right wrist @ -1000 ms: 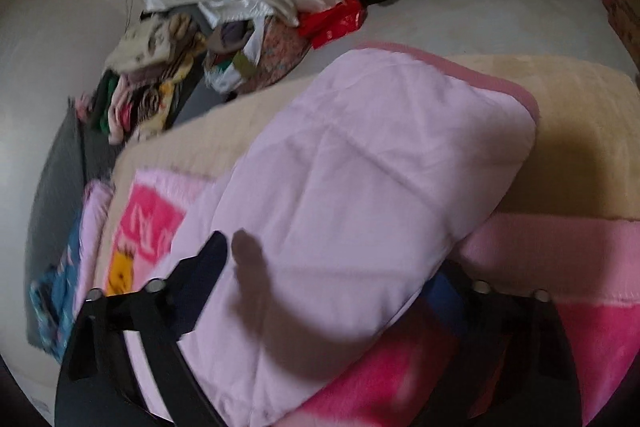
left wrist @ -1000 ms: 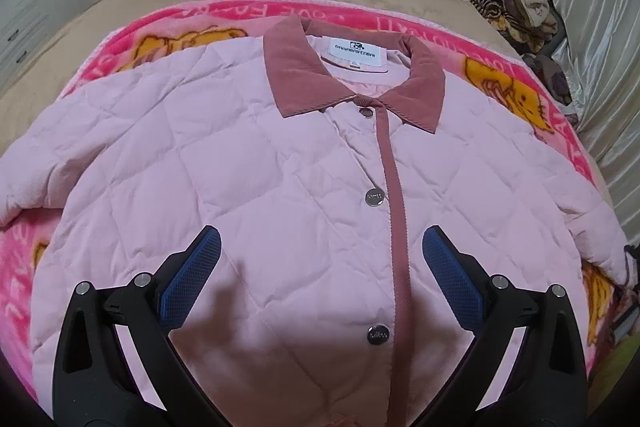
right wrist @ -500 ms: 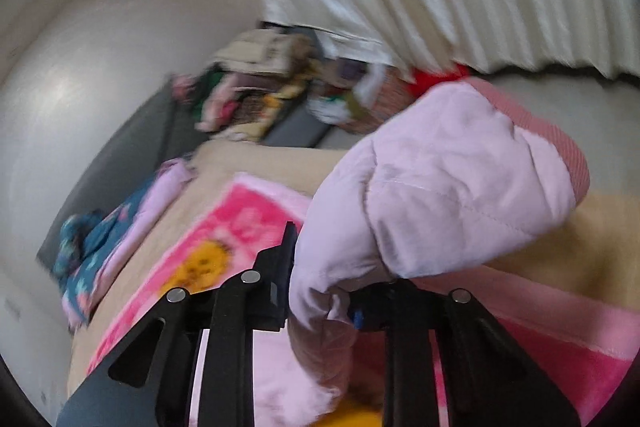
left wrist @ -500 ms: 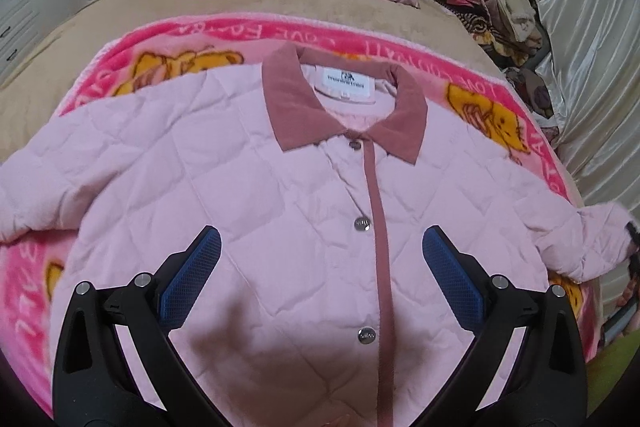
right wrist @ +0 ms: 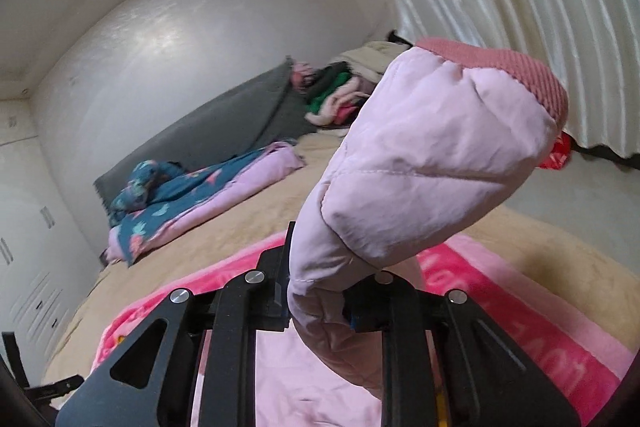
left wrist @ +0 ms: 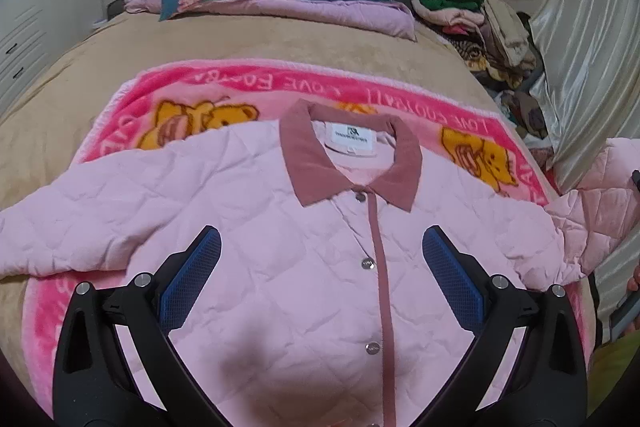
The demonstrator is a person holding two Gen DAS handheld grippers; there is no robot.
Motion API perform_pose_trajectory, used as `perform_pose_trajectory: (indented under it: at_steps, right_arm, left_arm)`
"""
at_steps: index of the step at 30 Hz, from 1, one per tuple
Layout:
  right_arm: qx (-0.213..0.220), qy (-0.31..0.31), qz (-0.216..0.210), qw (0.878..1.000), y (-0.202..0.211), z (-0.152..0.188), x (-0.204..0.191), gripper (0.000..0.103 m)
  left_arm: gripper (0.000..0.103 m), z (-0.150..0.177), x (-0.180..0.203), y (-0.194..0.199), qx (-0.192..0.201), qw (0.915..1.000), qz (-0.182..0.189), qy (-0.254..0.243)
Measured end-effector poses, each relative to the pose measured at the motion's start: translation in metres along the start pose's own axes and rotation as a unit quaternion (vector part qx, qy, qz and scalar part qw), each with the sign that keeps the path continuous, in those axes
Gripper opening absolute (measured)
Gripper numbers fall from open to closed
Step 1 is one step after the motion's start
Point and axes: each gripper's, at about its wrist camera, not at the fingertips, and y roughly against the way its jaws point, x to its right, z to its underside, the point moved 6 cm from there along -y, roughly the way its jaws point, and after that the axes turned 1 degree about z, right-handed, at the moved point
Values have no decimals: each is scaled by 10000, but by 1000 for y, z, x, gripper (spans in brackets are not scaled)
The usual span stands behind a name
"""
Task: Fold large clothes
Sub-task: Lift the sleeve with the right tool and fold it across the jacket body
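Bed point(left wrist: 100, 67) with jacket point(left wrist: 280, 267) under released left claw point(left wrist: 320, 259); right claw point(right wrist: 316, 307) clenched on sleeve point(right wrist: 420, 167).

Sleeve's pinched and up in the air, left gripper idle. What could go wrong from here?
1. The right gripper clamps only a thin pinch of the sleeve; the puffy cuff end flops above it and may slip out.
2. The left gripper is open above the jacket, pinning nothing, so pulling the sleeve could drag the body and skew it on the pink blanket.
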Motion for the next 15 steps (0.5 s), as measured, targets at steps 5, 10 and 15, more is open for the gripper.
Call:
perform_pose_trajectory:
  at_steps: [5,10,15]
  right_arm:
    - [-35,317,-270,9991,-6,-3,-45,18]
    - [-122,550,-546,9969,-10,6,-86,18]
    - [-201,803,-817,9932,-9,21,-125,18]
  left_arm:
    - [95,-8,-16,13,125,9998,56,147]
    - [95,-9,-37,17,133,9986,186,483]
    - [95,-4,-55,20,136,9966,326,744]
